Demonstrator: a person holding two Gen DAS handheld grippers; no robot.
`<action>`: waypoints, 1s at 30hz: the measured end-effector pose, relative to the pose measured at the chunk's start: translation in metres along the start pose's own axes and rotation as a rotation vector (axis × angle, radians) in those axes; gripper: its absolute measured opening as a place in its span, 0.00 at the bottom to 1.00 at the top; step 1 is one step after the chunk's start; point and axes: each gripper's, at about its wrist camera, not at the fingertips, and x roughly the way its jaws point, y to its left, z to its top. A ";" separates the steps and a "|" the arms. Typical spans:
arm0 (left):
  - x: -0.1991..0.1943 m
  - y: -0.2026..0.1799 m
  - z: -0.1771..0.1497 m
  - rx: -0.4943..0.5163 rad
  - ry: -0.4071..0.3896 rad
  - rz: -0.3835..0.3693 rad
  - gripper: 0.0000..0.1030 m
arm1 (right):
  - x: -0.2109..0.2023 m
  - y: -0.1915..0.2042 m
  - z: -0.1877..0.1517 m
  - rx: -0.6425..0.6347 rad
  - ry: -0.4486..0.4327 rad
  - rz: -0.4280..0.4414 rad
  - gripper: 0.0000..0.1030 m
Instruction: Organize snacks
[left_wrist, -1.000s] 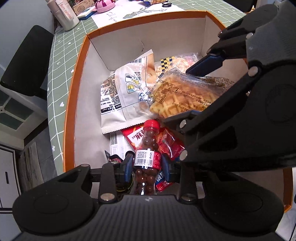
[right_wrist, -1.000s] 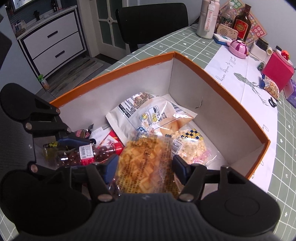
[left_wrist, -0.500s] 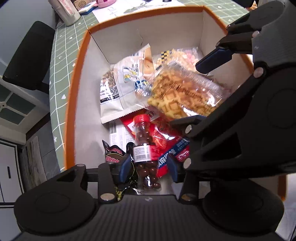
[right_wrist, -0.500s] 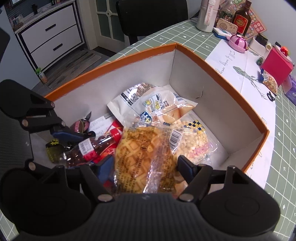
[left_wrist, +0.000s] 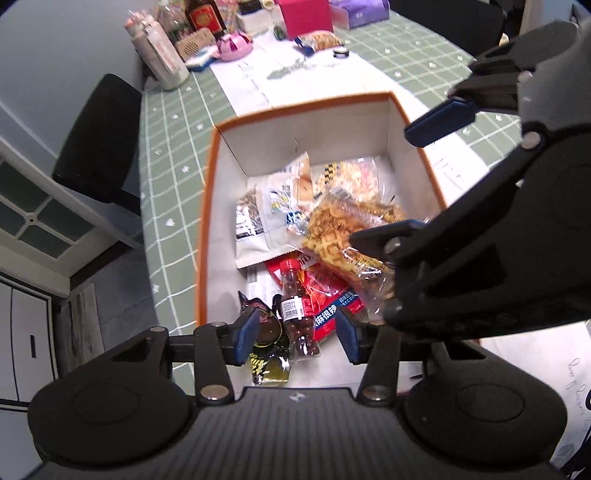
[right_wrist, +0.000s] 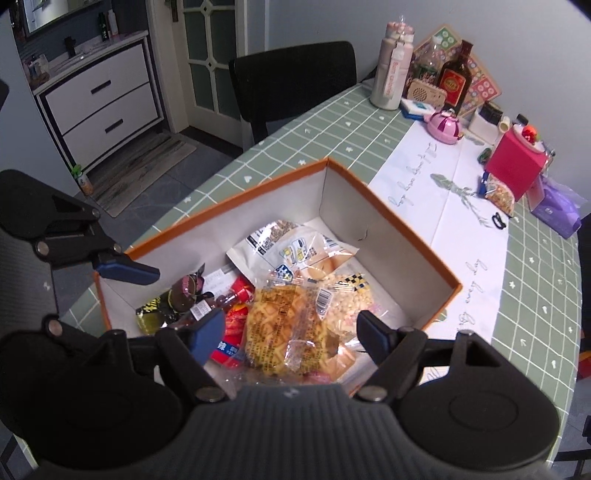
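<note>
Green checked table (right_wrist: 332, 122) holds my orange box (right_wrist: 424, 254); waffle bag (right_wrist: 288, 328) and candy bottle (left_wrist: 295, 306) lie inside. Left gripper (left_wrist: 295, 334) is opening, right gripper (right_wrist: 291, 334) gapes wide, both empty.

Left wrist view: rides behind the left tongs (left_wrist: 297, 334), looks steeply down into the orange-rimmed box (left_wrist: 207, 221) from close above, facing the tabletop's (left_wrist: 177, 140) far cluttered edge. Right tongs (left_wrist: 417, 177) intrude from the right.

Right wrist view: rides behind the right tongs (right_wrist: 291, 332), also angled down at the box (right_wrist: 391, 218) from near, facing the tabletop's (right_wrist: 325, 125) far corner. Left tongs (right_wrist: 162, 291) enter at left.

Both views share the box interior, the waffle bag (left_wrist: 343, 240) (right_wrist: 288, 328) and the far-edge clutter.
</note>
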 end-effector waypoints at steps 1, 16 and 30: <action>-0.007 0.000 0.000 -0.008 -0.011 0.000 0.58 | -0.007 0.000 0.000 0.000 -0.008 0.000 0.74; -0.081 -0.049 -0.050 -0.187 -0.321 0.078 0.87 | -0.100 -0.005 -0.080 0.156 -0.290 -0.020 0.91; -0.060 -0.046 -0.093 -0.492 -0.389 0.104 0.87 | -0.106 -0.025 -0.157 0.312 -0.398 -0.064 0.95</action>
